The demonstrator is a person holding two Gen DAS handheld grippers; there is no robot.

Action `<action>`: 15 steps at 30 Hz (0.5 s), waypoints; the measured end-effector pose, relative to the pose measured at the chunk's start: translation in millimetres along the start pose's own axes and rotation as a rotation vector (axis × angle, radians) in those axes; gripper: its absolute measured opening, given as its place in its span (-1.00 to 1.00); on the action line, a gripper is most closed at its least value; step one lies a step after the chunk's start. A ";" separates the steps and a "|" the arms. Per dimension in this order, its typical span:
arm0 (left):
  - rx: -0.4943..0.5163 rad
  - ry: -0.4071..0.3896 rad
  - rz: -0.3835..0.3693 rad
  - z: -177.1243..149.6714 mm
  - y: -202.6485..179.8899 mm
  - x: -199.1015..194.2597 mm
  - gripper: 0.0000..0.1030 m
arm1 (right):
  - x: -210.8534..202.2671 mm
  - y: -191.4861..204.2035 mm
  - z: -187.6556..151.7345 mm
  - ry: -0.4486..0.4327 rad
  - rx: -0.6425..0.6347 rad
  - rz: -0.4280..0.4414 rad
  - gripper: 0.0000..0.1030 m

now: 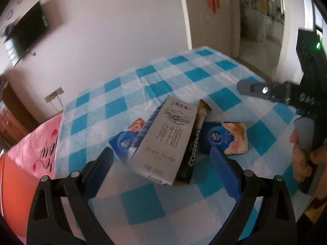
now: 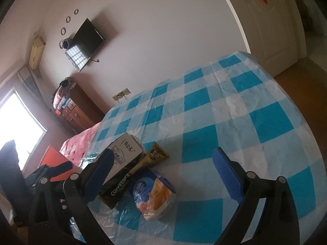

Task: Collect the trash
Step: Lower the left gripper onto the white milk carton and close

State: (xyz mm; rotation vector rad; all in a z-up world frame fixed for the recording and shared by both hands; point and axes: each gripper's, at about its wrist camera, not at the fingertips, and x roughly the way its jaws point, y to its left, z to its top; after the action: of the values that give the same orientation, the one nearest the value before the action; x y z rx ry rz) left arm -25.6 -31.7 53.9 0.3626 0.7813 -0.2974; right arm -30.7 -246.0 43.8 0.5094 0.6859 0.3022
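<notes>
My left gripper (image 1: 161, 159) has its jaws apart just short of the grey milk carton (image 1: 163, 140), so I'd straddle its narrow sides squarely before closing. My right gripper (image 2: 163, 163), jaws also apart, holds nothing. The carton overlaps a coffee sachet (image 1: 194, 143) beside a tissue pack (image 1: 226, 137) on the blue-checked surface (image 1: 184, 77); beyond, a wall-mounted TV (image 1: 24, 34).

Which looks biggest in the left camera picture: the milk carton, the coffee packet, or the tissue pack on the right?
1. Milk carton, clearly biggest.
2. Tissue pack and coffee packet look about alike; the carton hides part of the packet, so I won't rank them.
</notes>
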 end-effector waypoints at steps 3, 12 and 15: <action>0.026 0.040 0.001 4.7 -3.3 14.5 0.86 | 0.7 -2.2 1.5 0.007 0.009 0.022 0.86; 0.059 0.096 0.006 14.6 -9.6 43.4 0.86 | -1.7 -7.5 4.9 0.019 0.018 0.059 0.86; 0.048 0.105 0.010 16.4 -7.7 50.0 0.86 | -4.1 -11.3 5.8 0.018 0.031 0.069 0.86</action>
State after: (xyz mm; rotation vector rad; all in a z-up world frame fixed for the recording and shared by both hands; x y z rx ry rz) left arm 15.4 -51.8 26.7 0.4297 0.8759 -0.2893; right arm -28.7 -259.2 43.7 0.5609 0.6924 0.3614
